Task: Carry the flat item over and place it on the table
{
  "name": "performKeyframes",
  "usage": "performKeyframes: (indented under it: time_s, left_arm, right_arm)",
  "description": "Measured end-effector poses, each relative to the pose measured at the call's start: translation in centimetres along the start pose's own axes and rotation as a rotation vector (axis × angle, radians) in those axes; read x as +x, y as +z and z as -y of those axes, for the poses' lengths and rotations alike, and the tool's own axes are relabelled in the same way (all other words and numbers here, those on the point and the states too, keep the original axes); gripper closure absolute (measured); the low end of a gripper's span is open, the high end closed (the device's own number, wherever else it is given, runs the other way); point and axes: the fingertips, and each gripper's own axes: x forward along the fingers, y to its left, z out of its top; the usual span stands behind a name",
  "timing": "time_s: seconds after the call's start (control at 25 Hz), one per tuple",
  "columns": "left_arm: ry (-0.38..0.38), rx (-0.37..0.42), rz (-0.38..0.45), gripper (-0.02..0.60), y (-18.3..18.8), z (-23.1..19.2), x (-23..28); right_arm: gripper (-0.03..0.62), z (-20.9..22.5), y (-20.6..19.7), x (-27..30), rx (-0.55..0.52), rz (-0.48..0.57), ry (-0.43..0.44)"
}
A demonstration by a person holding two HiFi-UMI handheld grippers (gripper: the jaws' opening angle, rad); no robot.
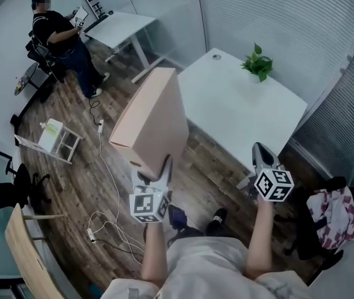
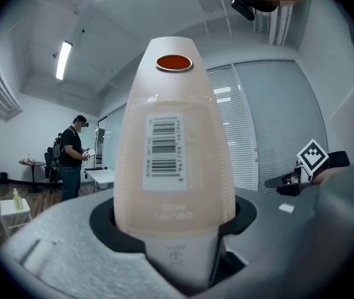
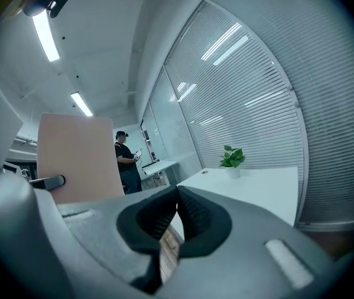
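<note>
**A:** At far left, to start with?

**B:** Standing person (image 1: pixel 61 36) next to a white desk (image 1: pixel 121 25), well apart from all the rest. Lower down, small white rack (image 1: pixel 55 139) on the wooden floor (image 1: pixel 77 185), with a bottle on top.

**A:** And more to the middle?

**B:** Left gripper (image 1: pixel 158 170), clamped on the bottom edge of the flat box (image 1: pixel 155 120). Held up in the air, upright but a little tilted, beside the left edge of the white table (image 1: pixel 239 111) and not resting on it. From the left gripper view: barcode label (image 2: pixel 163 147) on the narrow tan edge, round red sticker (image 2: pixel 173 62) higher up, both jaws pressed against the sides of the box.

**A:** Then to the right?

**B:** Small green plant (image 1: pixel 259 64) in a white pot, near the far edge of the table. Closer to the camera, right gripper (image 1: pixel 260 151), lifted near the front corner of the table, apart from the box. Jaws closed together, nothing between them. Furthest right, red-and-white patterned cloth (image 1: pixel 332 210) near the edge of the view.
</note>
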Motion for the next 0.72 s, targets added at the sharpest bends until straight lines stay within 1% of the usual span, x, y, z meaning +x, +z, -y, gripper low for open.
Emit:
performKeyframes:
  time_s: [0.12, 0.24, 0.32, 0.44, 0.72]
  left_arm:
    - [0.019, 0.003, -0.029, 0.293, -0.9, -1.4, 0.3]
    - [0.028, -0.005, -0.031, 0.293, -0.8, -2.7, 1.6]
    - [0.020, -0.010, -0.033, 0.293, -0.9, -3.1, 2.7]
    - [-0.015, -0.029, -0.031, 0.293, -1.3, -3.7, 5.1]
    - [-0.134, -0.074, 0.007, 0.293, -0.6, -3.8, 12.7]
  right_arm:
    - [0.592, -0.4, -0.7, 1.4, 0.007, -0.024, 0.011]
    - [0.592, -0.6, -0.6, 3.0, 0.017, -0.028, 0.016]
    - [0.592, -0.4, -0.6, 3.7, 0.020, -0.032, 0.010]
    - [0.592, 0.0, -0.3, 4.4, 0.024, -0.022, -0.026]
    - [0.592, 1.5, 3.3, 6.5, 0.001, 0.049, -0.125]
